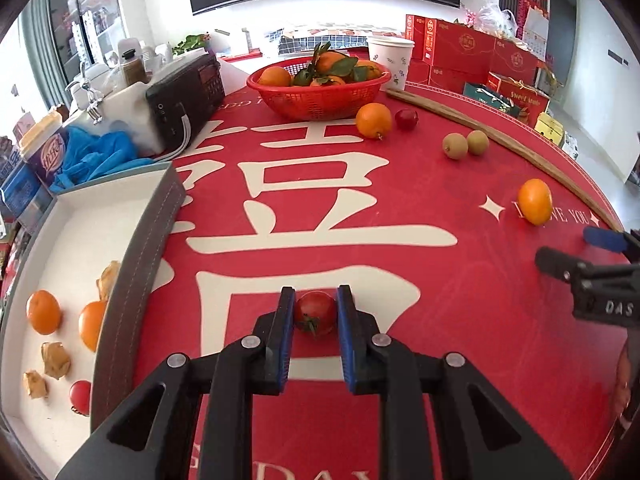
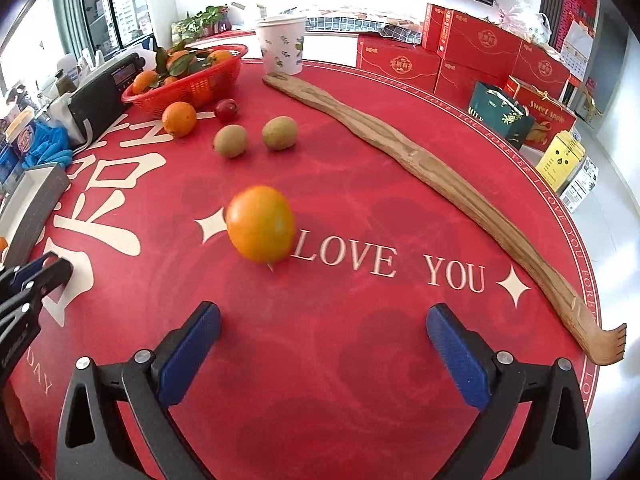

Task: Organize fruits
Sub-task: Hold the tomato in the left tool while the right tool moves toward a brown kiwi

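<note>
My left gripper (image 1: 316,300) is shut on a small red tomato (image 1: 315,314) with a green stalk, just above the red tablecloth. Left of it lies a grey-rimmed white tray (image 1: 132,256) holding two oranges (image 1: 44,312), a red tomato (image 1: 80,396) and several tan lumps (image 1: 56,360). My right gripper (image 2: 322,316) stands open with nothing between its blue pads. An orange (image 2: 260,224) lies ahead of it, slightly to the left. Farther off are two kiwis (image 2: 230,141), another orange (image 2: 179,118) and a dark red fruit (image 2: 226,109).
A red basket (image 1: 316,100) of leafy oranges stands at the back. A long wooden back scratcher (image 2: 432,172) curves along the right edge of the round table. A paper cup (image 2: 282,46), a black radio (image 1: 188,96) and red gift boxes (image 2: 480,52) ring the far side.
</note>
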{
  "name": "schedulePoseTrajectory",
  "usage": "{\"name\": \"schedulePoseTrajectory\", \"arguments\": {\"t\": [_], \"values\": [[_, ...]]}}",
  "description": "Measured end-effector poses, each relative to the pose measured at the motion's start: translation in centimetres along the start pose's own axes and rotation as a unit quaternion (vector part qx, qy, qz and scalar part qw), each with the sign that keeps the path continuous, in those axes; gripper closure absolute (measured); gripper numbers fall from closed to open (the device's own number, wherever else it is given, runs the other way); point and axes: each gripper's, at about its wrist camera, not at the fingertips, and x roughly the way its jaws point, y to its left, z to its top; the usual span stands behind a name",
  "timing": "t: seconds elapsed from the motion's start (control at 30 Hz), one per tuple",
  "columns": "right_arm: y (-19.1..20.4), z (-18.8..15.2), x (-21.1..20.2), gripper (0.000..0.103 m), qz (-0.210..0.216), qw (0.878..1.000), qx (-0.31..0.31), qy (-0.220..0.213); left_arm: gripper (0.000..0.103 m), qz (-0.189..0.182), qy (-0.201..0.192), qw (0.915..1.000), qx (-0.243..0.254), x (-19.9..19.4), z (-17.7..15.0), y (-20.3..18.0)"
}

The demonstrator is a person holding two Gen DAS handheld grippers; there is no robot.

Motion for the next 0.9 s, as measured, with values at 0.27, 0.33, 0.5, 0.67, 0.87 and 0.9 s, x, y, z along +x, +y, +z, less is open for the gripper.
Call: {"name": "schedulePoseTrajectory", "arguments": {"t": [0.27,0.33,0.5,0.67,0.87,0.9], "values": [[3.4,1.2,0.8,0.0,0.013,1.0,-0.02,0.006,0.081,0.0,-0.007,1.0,0.0,-0.9,-1.3,0.7],[4.5,1.4,0.9,0.0,0.02,0.999,-0.031,0.005,0.08,0.003,-0.011,0.9999,-0.002,-1.1,-1.6,1.0],[5.2,1.3,1.0,0.0,0.025,0.999,-0.037,0.004,0.08,-0.003,-0.008,0.9997,-0.021,-1.3,-1.9,1.8],[5.1,1.0,0.8,0.0,0.03,0.999,-0.045,-0.002,0.08,0.003,-0.005,0.9994,-0.036,-1.3,-1.8,2.5],[6.7,2.8,1.8,0.0,0.032,0.998,-0.051,0.012,0.08,0.01,-0.007,0.999,-0.044,-1.2,-1.8,2.9],[7.0,3.1,2.1,0.0,0.031,0.998,-0.051,0.01,0.08,0.012,-0.008,0.999,-0.042,-1.2,-1.8,2.9]]}}
